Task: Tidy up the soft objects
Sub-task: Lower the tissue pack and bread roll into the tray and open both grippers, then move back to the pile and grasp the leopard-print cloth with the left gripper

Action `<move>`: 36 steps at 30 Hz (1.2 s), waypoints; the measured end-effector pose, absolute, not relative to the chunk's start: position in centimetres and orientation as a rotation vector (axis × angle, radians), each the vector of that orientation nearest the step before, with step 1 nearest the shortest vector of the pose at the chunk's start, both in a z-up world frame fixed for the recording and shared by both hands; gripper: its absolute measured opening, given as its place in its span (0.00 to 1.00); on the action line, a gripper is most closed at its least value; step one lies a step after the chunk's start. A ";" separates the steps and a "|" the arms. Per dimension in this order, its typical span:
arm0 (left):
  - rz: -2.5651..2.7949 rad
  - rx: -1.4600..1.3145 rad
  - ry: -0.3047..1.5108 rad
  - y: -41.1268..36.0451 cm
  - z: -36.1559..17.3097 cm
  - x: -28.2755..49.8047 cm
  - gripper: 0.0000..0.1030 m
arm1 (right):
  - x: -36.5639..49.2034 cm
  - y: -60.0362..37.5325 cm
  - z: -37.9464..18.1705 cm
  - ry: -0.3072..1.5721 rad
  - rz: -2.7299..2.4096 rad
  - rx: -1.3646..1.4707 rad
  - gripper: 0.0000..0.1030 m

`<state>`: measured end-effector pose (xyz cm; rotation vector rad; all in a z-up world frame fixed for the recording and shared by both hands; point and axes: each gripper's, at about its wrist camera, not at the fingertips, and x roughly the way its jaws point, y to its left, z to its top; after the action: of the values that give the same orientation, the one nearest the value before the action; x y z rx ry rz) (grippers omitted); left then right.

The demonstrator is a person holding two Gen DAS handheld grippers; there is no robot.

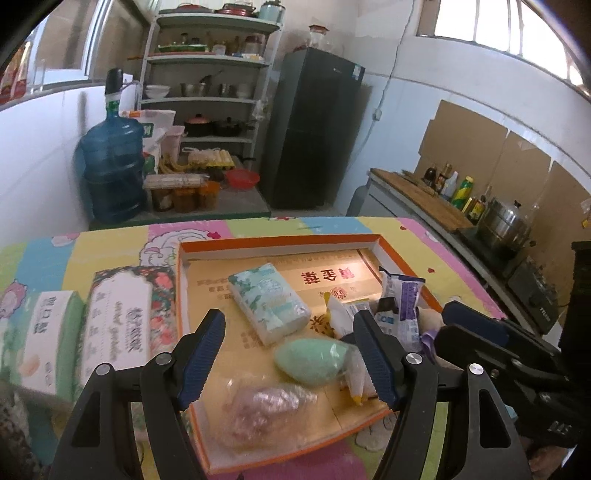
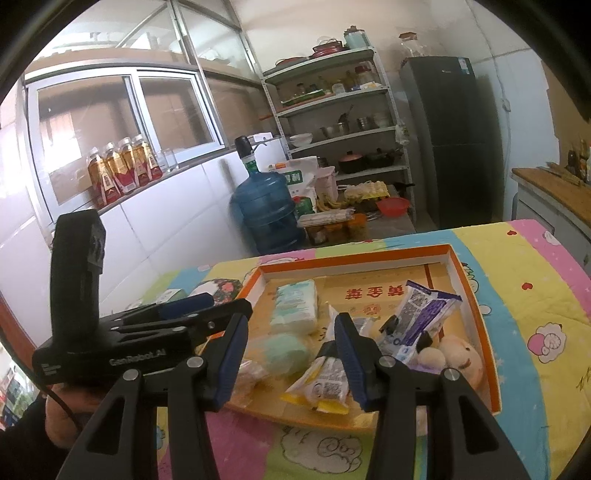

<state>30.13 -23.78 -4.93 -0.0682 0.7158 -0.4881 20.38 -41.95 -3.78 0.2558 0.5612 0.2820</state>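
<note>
Daylight is pouring in from the barred window (image 1: 506, 26) at the upper right of the left wrist view, blowing the panes out to white. In the right wrist view, a sliding window (image 2: 125, 122) at the left is glowing more softly. The room is looking evenly bright, with only faint shadows lying under the packets in the orange tray (image 1: 280, 245). Both fisheye pictures are bending straight lines strongly and darkening to black at the corners. The boxes (image 1: 74, 332) at the left edge are smearing with blur, and the water jug (image 2: 267, 214) is looking slightly soft.
</note>
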 end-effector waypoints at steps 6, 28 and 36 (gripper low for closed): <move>-0.476 -0.078 0.683 -21.4 -4.1 27.7 0.71 | 19.2 -40.3 -3.1 0.557 0.297 0.242 0.47; -0.226 -0.108 0.602 -6.7 -5.2 20.5 0.71 | 16.9 -31.0 -3.9 0.612 0.407 0.190 0.47; -0.103 -0.121 0.651 -1.2 -8.2 20.6 0.71 | 16.6 -27.1 -4.5 0.636 0.447 0.141 0.47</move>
<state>20.64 -1.15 -8.23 -0.1212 0.6514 -0.1033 16.64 -27.09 -4.46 0.1411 0.6365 0.4472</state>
